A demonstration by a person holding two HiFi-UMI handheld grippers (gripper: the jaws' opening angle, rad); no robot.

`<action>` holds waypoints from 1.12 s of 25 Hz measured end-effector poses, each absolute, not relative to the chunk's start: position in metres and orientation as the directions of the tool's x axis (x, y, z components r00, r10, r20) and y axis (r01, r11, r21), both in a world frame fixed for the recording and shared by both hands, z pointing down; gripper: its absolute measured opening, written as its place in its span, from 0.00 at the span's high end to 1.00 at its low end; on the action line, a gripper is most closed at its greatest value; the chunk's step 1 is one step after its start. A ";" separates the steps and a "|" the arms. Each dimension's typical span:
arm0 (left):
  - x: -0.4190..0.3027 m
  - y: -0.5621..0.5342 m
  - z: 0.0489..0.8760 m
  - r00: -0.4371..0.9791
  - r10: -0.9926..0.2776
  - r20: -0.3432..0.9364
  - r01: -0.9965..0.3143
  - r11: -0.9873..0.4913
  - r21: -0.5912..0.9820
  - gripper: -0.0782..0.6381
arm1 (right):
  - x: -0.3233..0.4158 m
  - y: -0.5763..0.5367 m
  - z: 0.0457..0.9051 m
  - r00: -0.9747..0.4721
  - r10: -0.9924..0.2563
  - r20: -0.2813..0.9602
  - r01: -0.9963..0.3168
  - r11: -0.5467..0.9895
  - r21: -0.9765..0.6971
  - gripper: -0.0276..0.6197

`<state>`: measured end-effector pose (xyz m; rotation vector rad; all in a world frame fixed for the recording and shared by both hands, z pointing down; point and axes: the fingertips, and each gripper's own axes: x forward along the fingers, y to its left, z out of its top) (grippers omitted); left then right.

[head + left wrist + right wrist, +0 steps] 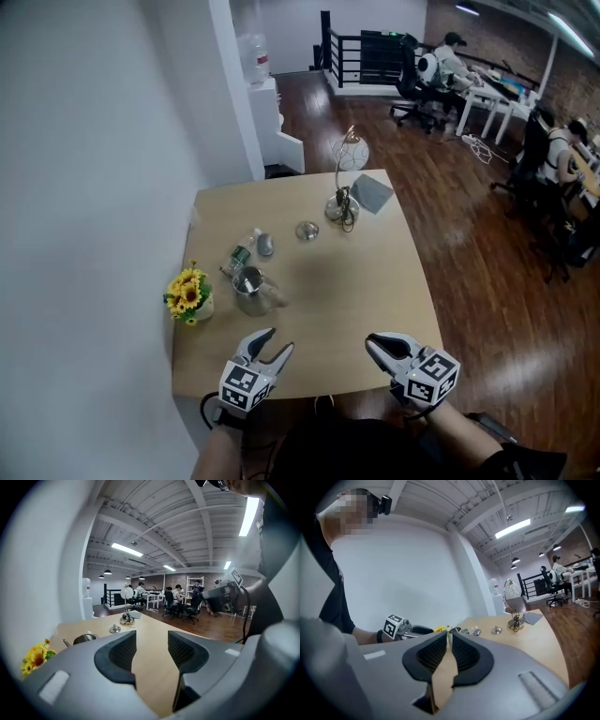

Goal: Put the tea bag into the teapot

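Observation:
The glass teapot point(251, 285) with a metal rim stands lidless at the table's left middle, and shows again in the left gripper view as the teapot point(84, 638). Just behind it lies a small green and white packet point(241, 252), apparently the tea bag. The round metal lid point(307, 230) rests farther back. My left gripper point(279, 339) hovers over the near table edge, jaws open and empty, a short way in front of the teapot. My right gripper point(378, 345) hangs to the right of it, jaws shut with nothing between them.
A pot of yellow flowers point(189, 296) stands at the left edge of the wooden table point(375, 281). A grey oval object point(265, 245) lies beside the packet. A wire desk lamp point(342, 206) and a grey pad point(372, 193) sit at the back. People work at desks far behind.

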<state>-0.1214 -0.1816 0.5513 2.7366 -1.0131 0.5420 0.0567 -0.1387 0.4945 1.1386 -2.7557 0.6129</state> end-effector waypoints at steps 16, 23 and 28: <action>-0.046 0.022 0.540 0.723 -0.556 0.409 -0.621 -0.783 0.034 0.60 | 0.077 0.035 0.507 -0.796 -0.546 0.261 -0.605 0.739 -0.297 0.95; -0.040 0.067 0.539 0.725 -0.541 0.427 -0.608 -0.793 0.028 0.61 | 0.080 0.076 0.498 -0.803 -0.543 0.246 -0.595 0.761 -0.260 0.95; -0.042 0.080 0.532 0.739 -0.539 0.405 -0.594 -0.804 0.013 0.61 | 0.073 0.092 0.495 -0.799 -0.553 0.236 -0.600 0.757 -0.256 0.95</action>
